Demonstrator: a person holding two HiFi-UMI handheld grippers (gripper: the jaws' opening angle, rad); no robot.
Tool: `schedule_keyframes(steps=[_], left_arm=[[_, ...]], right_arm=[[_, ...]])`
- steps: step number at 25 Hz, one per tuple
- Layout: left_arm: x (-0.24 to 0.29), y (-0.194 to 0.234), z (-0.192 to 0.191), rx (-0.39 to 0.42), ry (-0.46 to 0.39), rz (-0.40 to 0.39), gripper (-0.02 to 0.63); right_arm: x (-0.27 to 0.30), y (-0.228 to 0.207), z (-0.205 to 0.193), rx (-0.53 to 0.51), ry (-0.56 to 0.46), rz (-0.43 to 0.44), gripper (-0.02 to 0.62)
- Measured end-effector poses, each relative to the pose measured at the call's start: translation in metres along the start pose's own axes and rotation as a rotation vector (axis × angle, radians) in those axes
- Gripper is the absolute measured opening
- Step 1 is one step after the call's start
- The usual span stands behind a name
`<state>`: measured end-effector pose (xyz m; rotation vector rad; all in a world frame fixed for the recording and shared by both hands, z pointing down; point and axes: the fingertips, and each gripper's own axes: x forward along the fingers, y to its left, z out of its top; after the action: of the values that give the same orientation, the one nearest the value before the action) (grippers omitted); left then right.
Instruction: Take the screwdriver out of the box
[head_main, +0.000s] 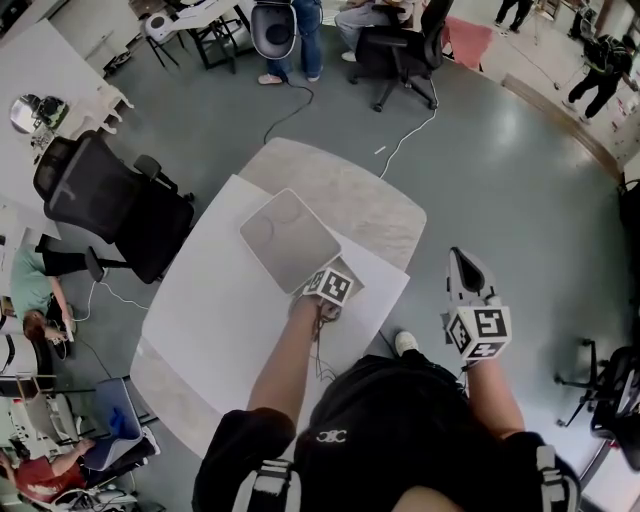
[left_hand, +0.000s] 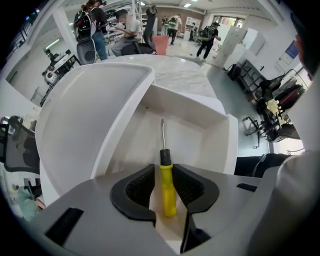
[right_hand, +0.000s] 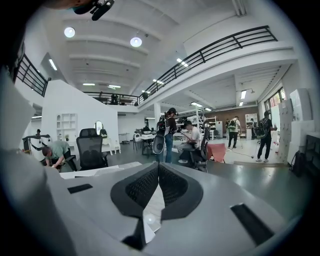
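Left hand-held gripper (left_hand: 164, 169): I hold it pointing down into the open box. Its two jaws are apart, one on each side of the yellow handle. I can see a thin gap at the left jaw, so they are not squeezing.
Screwdriver (left_hand: 166, 180): It lies flat on the bottom of the box, right between the jaws of my left hand-held gripper. Its metal tip points away from the jaws.
Box (left_hand: 200, 120): It is white and sits right under my left hand-held gripper.
Lid (left_hand: 90, 115): It is flipped open and stands just to the left of the jaws.
Right hand-held gripper (right_hand: 158, 165): Its jaws are closed tip to tip, with nothing in them. It is well apart from the box, off to the right of my left one. It hangs over the grey floor (head_main: 500, 170) and points out across the room.
Counter (head_main: 360, 205): It has a pale stone top. A white sheet (head_main: 220, 310) lies on it, under my left hand-held gripper.
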<state>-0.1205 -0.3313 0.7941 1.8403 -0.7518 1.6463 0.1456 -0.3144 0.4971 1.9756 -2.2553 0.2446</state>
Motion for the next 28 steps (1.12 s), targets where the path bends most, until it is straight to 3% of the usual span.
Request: schedule_keyframes(steps=[3,4,13,21,28], left_arm=[[0.000,0.004,0.001,-0.005,-0.006,0.009,0.114],[-0.002,0.005,0.000,-0.008,-0.014,0.022,0.083],[-0.016,0.006,-0.001,-0.010,-0.079,0.057,0.083],[-0.052,-0.001,0.013,0.056,-0.207,0.111,0.083],[-0.108,0.010,0.029,-0.027,-0.412,0.164,0.083]], right_arm=[[0.002,0.000,0.000,0.003,-0.002,0.004,0.014],[0.001,0.001,0.000,0.003,-0.001,0.005,0.014],[0.001,0.007,0.006,0.000,-0.011,0.030,0.014],[0.003,0.011,0.012,0.002,-0.024,0.065,0.014],[0.008,0.027,0.019,0.000,-0.032,0.121,0.014]])
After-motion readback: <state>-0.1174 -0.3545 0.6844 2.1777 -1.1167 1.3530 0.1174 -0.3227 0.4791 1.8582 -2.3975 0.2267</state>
